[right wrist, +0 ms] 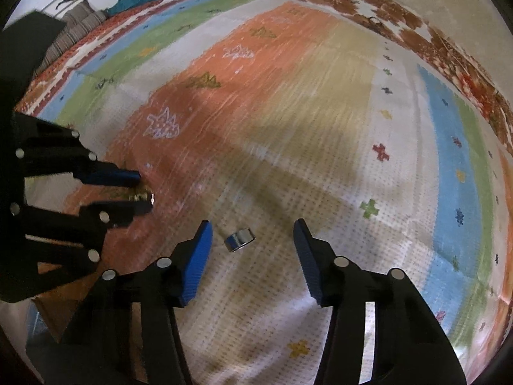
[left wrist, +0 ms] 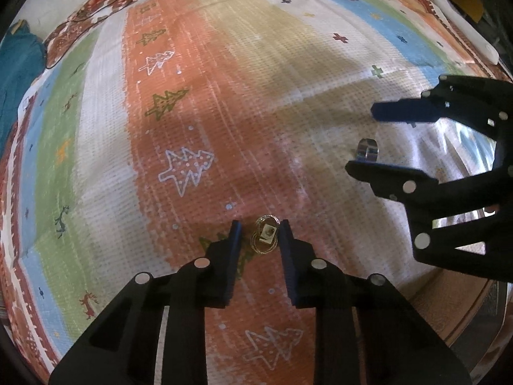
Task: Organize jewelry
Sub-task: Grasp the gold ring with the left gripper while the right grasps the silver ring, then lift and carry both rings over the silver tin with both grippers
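Two pieces of jewelry lie on the patterned cloth (left wrist: 105,147), well apart, and each has its own hand-held gripper set over it, so the person seems to be collecting both at once. The left hand-held gripper (left wrist: 260,234) points steeply down with its jaws drawn narrow around the gold rings (left wrist: 263,239), a small linked cluster with a pale square piece, resting on the orange stripe. From the left wrist view a sliver of cloth shows on each side, so the pads look close but not yet pressing; in the right wrist view that hand-held gripper brackets the cluster but the contact is too blurred to judge. The right hand-held gripper (right wrist: 253,243) stands open around the silver band (right wrist: 239,240), which lies on its side on the pale dotted stripe, nearer the left finger (right wrist: 197,260) and touching neither. Straddling each piece before closing probably keeps such small, rolling things from skating away across the cloth.
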{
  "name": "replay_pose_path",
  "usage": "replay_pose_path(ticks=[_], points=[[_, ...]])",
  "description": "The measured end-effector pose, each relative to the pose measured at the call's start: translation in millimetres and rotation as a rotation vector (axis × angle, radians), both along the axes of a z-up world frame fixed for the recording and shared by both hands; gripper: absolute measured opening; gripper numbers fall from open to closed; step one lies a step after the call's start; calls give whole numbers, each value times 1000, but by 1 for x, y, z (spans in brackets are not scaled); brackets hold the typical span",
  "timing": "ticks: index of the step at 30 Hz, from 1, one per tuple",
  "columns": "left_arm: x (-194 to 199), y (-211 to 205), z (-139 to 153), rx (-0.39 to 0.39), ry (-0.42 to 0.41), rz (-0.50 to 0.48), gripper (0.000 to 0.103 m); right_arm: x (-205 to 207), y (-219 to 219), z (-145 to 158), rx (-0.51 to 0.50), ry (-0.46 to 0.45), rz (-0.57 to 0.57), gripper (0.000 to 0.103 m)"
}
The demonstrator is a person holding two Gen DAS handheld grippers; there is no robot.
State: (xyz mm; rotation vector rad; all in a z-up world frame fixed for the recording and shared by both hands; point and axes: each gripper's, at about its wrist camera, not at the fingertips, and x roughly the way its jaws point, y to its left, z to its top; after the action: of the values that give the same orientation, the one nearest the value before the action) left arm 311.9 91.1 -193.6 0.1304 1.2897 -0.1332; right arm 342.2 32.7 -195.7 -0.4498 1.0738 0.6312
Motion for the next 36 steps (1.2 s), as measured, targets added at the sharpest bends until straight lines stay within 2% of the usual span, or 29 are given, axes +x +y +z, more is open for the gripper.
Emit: replay_pose_path(ticks=[2,5,10,15,21,36], points=[[-1,-1,-1,-1,1,-5,16,-1,1,-2,-10,-4,2,46],[-1,-4,-2,18,-4,-15,15,-1,-1,-3,-6,-7,-5,43],[-2,-9,-3,31,-7,-16,15,-4,-2,-3,-20,-15,9,23],[-3,-12,-2,37,-7,-2,14,-3,-1,-3,-9,-4,16,14],[1,-6,2,38,-10,12,14,-5,2,-3,-4,-6,20,10],[-9,0,21,8,-51,34,14,-8,-7,10,49,-14,-25,10]])
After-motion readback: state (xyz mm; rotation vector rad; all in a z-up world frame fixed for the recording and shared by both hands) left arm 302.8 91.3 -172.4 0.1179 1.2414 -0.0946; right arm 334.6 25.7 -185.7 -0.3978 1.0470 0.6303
